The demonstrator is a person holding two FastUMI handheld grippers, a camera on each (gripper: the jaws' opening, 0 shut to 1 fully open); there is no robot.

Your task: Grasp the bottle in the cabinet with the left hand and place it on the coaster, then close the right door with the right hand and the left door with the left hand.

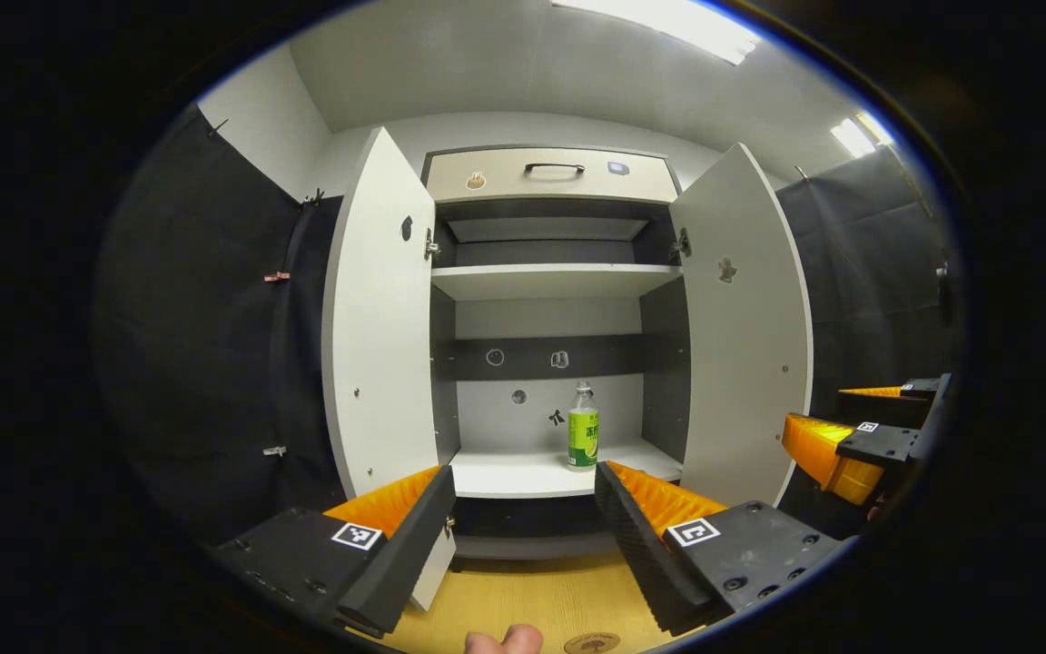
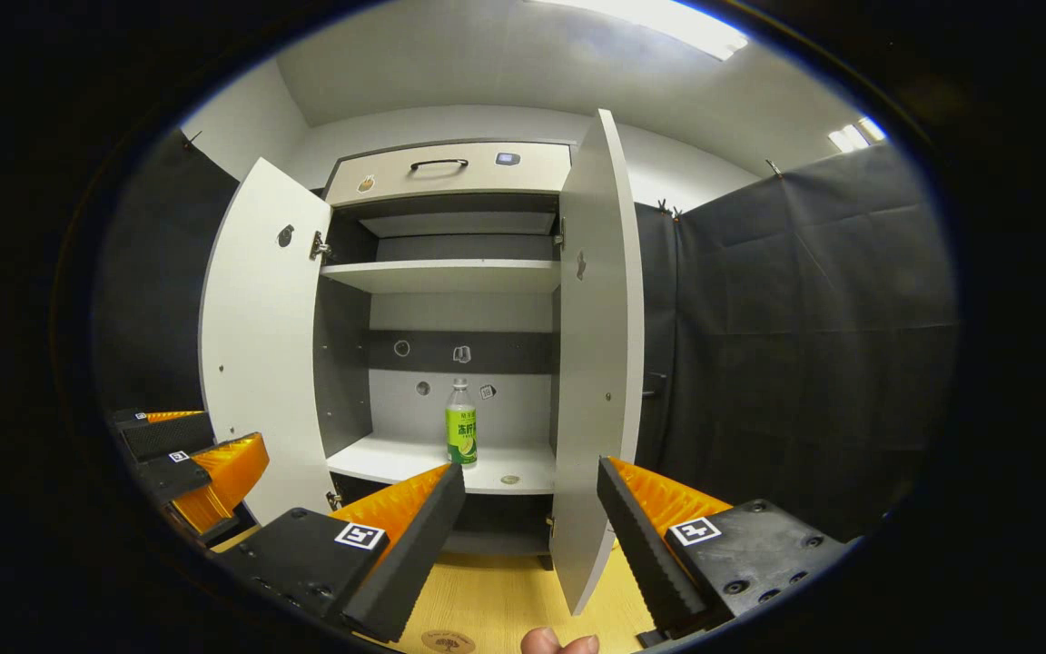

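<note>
A clear bottle [image 1: 583, 427] with a green label stands upright on the lower shelf [image 1: 523, 474] of the open cabinet, right of its middle. The same bottle [image 2: 461, 425] shows between the left door [image 2: 260, 345] and the right door [image 2: 596, 363], both swung wide open. My left gripper [image 1: 523, 472] is open, well short of the shelf, with nothing between its orange-and-black fingers [image 1: 405, 536]. My right gripper [image 2: 530, 470] is open too, in front of the right door's edge. A round wooden coaster [image 1: 592, 643] lies on the tabletop just below the grippers; the coaster [image 2: 448, 641] is partly cut off.
A pale wooden tabletop [image 1: 523, 599] runs up to the cabinet's base. Above the upper shelf [image 1: 550, 280] is a drawer with a black handle [image 1: 554, 168]. Black cloth walls stand on both sides. A fingertip [image 1: 505, 640] shows at the bottom edge.
</note>
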